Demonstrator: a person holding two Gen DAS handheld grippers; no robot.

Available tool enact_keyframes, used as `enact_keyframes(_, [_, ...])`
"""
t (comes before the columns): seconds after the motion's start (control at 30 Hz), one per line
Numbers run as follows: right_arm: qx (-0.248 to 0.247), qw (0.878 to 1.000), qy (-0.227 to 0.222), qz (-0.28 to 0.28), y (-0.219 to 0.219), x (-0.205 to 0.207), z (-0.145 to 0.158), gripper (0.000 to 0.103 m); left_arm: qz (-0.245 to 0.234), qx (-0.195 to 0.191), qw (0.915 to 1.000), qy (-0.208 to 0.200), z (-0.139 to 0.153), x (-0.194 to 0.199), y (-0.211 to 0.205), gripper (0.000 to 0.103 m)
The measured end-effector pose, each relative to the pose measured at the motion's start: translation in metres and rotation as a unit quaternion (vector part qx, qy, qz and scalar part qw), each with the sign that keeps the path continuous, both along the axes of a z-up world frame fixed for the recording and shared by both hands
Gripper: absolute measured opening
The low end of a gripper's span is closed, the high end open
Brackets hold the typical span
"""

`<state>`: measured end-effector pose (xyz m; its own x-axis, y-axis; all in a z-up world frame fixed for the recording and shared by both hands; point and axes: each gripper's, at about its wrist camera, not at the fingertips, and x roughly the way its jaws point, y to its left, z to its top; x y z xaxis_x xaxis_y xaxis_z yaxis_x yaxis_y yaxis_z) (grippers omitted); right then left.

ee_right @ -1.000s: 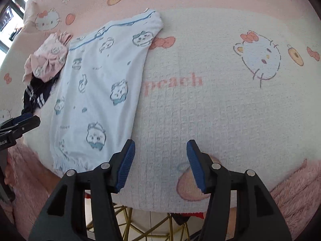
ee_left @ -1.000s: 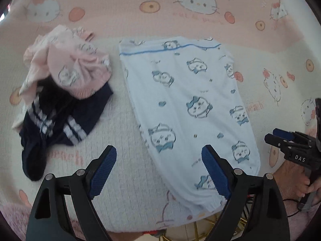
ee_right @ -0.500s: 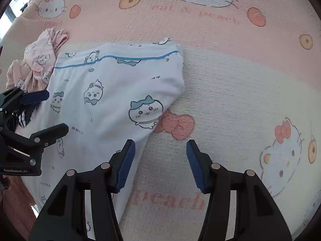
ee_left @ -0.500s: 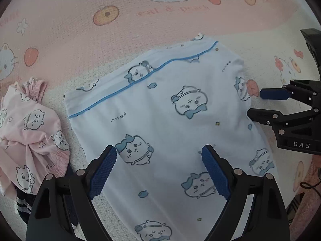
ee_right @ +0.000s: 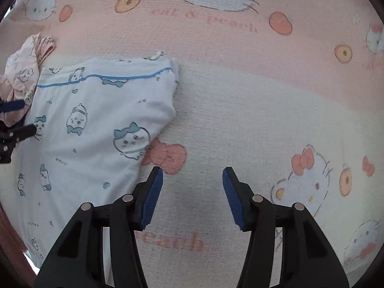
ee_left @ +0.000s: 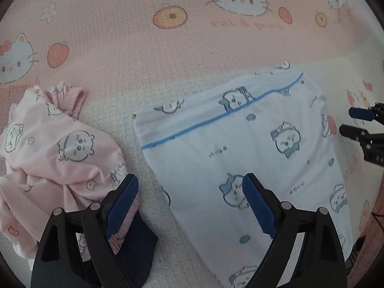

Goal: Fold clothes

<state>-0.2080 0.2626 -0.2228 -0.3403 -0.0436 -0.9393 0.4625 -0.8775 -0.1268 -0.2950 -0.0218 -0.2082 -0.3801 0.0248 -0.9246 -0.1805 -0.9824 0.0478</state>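
Light blue pyjama trousers (ee_left: 252, 153) with a cartoon print and a blue piped waistband lie flat on the bed; they also show in the right wrist view (ee_right: 91, 129). My left gripper (ee_left: 189, 206) is open, hovering over the trousers' left edge below the waistband. My right gripper (ee_right: 192, 192) is open over bare blanket just right of the trousers. Each gripper shows in the other's view: the right gripper (ee_left: 357, 122), the left gripper (ee_right: 16, 117).
A crumpled pink pyjama piece (ee_left: 55, 153) lies on a dark navy striped garment (ee_left: 134, 252) left of the trousers. A pink and cream cartoon-cat blanket (ee_right: 264, 110) covers the bed. The bed's near edge is at lower left of the right wrist view.
Both grippers have moved forward along the trousers from the cuff end to the waistband end. The left gripper has also shifted left. Both stay open.
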Motion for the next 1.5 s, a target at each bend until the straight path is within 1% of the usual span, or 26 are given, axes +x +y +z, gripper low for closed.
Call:
enact_keyframes(0.07, [0.014, 1.0, 0.006, 0.022, -0.022, 0.001, 0.003, 0.053, 0.007, -0.002, 1.0, 0.006, -0.001, -0.005, -0.001, 0.091])
enact_keyframes(0.2, [0.025, 0.998, 0.008, 0.064, -0.055, -0.001, 0.0, 0.053, 0.015, 0.002, 0.9999, 0.008, -0.007, -0.011, -0.003, 0.091])
enact_keyframes(0.33, [0.033, 0.997, 0.012, 0.073, -0.067, -0.015, -0.012, 0.053, 0.018, 0.002, 0.9998, -0.003, -0.016, -0.016, -0.013, 0.092])
enact_keyframes(0.37, [0.035, 0.996, 0.012, 0.076, -0.07, -0.019, -0.015, 0.053, 0.019, 0.002, 0.9998, -0.006, -0.018, -0.017, -0.016, 0.094])
enact_keyframes(0.43, [0.035, 0.996, 0.015, 0.077, -0.073, -0.027, -0.019, 0.056, 0.021, 0.003, 0.9997, -0.011, -0.022, -0.02, -0.021, 0.094])
enact_keyframes(0.53, [0.035, 0.998, 0.02, 0.044, -0.064, -0.04, -0.015, 0.058, 0.018, -0.008, 0.9997, -0.01, -0.021, -0.02, -0.019, 0.095])
enact_keyframes(0.6, [0.043, 0.999, 0.021, 0.017, -0.056, -0.049, -0.013, 0.058, 0.028, -0.007, 0.9996, 0.002, -0.016, -0.019, -0.018, 0.095])
enact_keyframes(0.67, [0.043, 0.999, 0.019, 0.001, -0.053, -0.054, -0.009, 0.058, 0.025, 0.011, 0.999, 0.034, -0.003, -0.016, -0.009, 0.095])
enact_keyframes(0.77, [0.049, 0.998, 0.036, 0.009, -0.062, -0.048, 0.0, 0.058, 0.02, 0.038, 0.9956, 0.083, 0.017, -0.01, 0.004, 0.095])
enact_keyframes(0.8, [0.045, 0.998, 0.038, 0.011, -0.065, -0.045, 0.003, 0.058, 0.016, 0.039, 0.995, 0.09, 0.019, -0.009, 0.009, 0.095])
enact_keyframes(0.87, [0.022, 0.999, 0.026, 0.011, -0.07, -0.039, 0.008, 0.058, -0.003, 0.007, 0.9974, 0.072, 0.004, -0.006, 0.027, 0.095])
enact_keyframes(0.93, [0.009, 1.0, 0.017, 0.015, -0.079, -0.035, 0.006, 0.058, -0.019, -0.02, 0.9982, 0.054, -0.009, -0.004, 0.042, 0.095])
enact_keyframes(1.0, [0.006, 0.999, 0.019, 0.033, -0.083, -0.031, -0.004, 0.058, -0.016, -0.021, 0.9987, 0.042, -0.014, -0.005, 0.038, 0.096])
enact_keyframes(1.03, [0.012, 0.999, 0.017, 0.037, -0.082, -0.032, -0.012, 0.058, -0.008, -0.027, 0.9988, 0.039, -0.014, -0.007, 0.034, 0.096])
enact_keyframes(1.07, [0.009, 1.0, 0.007, 0.028, -0.076, -0.038, -0.016, 0.06, 0.015, -0.043, 0.9981, 0.043, -0.01, -0.013, 0.026, 0.096])
enact_keyframes(1.1, [-0.016, 1.0, -0.002, 0.013, -0.068, -0.044, -0.014, 0.06, 0.034, -0.043, 0.9975, 0.044, -0.005, -0.019, 0.018, 0.096])
enact_keyframes(1.13, [-0.028, 1.0, -0.006, -0.002, -0.061, -0.05, -0.012, 0.059, 0.047, -0.012, 0.9981, 0.04, 0.0, -0.024, 0.009, 0.096])
enact_keyframes(1.17, [-0.024, 1.0, -0.003, -0.013, -0.057, -0.054, -0.008, 0.059, 0.058, 0.019, 0.9975, 0.036, 0.004, -0.03, 0.001, 0.096])
enact_keyframes(1.2, [-0.024, 1.0, 0.002, -0.014, -0.056, -0.056, -0.003, 0.059, 0.066, 0.05, 0.9962, 0.028, 0.007, -0.035, -0.006, 0.095])
enact_keyframes(1.23, [-0.033, 0.999, 0.005, -0.008, -0.057, -0.055, 0.003, 0.058, 0.061, 0.07, 0.9955, 0.017, 0.006, -0.038, -0.006, 0.096])
enact_keyframes(1.3, [-0.052, 0.999, 0.002, 0.011, -0.062, -0.052, 0.01, 0.058, 0.044, 0.056, 0.9974, 0.005, 0.003, -0.038, 0.004, 0.096])
enact_keyframes(1.33, [-0.043, 0.999, -0.002, 0.022, -0.068, -0.051, 0.007, 0.058, 0.038, 0.028, 0.9989, 0.002, -0.001, -0.034, 0.013, 0.095])
enact_keyframes(1.37, [-0.034, 0.999, -0.007, 0.033, -0.073, -0.051, 0.003, 0.058, 0.034, -0.001, 0.9994, -0.001, -0.01, -0.04, 0.014, 0.095])
enact_keyframes(1.4, [-0.024, 0.999, -0.01, 0.036, -0.076, -0.053, -0.002, 0.056, 0.034, -0.012, 0.9993, -0.004, -0.016, -0.044, 0.014, 0.096])
enact_keyframes(1.47, [-0.011, 1.0, -0.006, 0.014, -0.075, -0.061, -0.009, 0.057, 0.047, 0.015, 0.9987, -0.005, -0.018, -0.05, 0.005, 0.095])
enact_keyframes(1.5, [-0.02, 1.0, 0.003, -0.009, -0.07, -0.065, -0.004, 0.057, 0.067, 0.024, 0.9975, 0.001, -0.015, -0.051, -0.001, 0.096])
